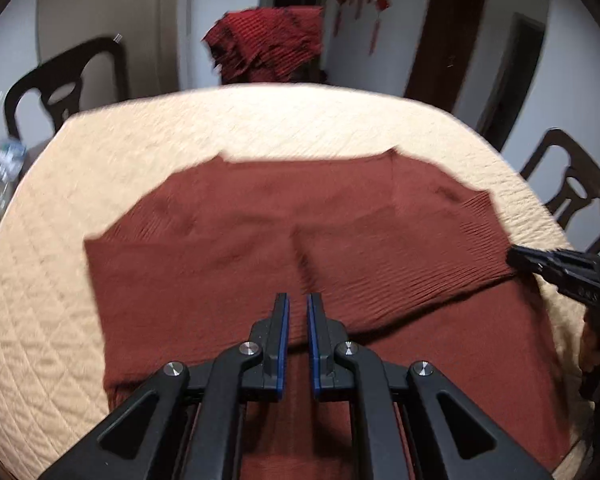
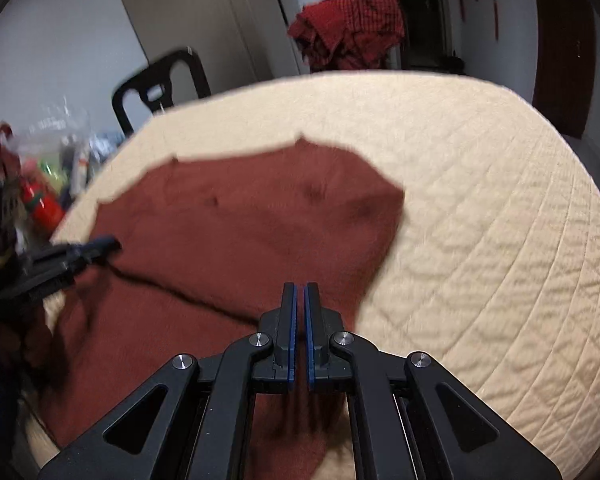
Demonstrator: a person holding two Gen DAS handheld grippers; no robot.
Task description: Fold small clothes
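A round table (image 1: 260, 128) under a cream quilted cover fills both views and gives a flat bed for folding. On it, ahead of and beneath both sets of fingers, lies the rust-brown knitted garment (image 1: 260, 220), spread flat with a layer already doubled over; its folded edge runs as a dark crease across the cloth just in front of the right gripper (image 2: 300, 300). The cloth lies square to the near edge, probably so that the next fold can be taken straight.

The left gripper (image 1: 298, 308) hangs over the middle of the garment, its blue-padded fingers (image 1: 285, 320) drawn almost together with nothing between them. The right gripper sits at the garment's right edge, fingers likewise closed and empty, so neither has hold of the cloth. Beyond the table stand dark chairs (image 1: 64, 88) and a heap of red cloth (image 1: 268, 44).
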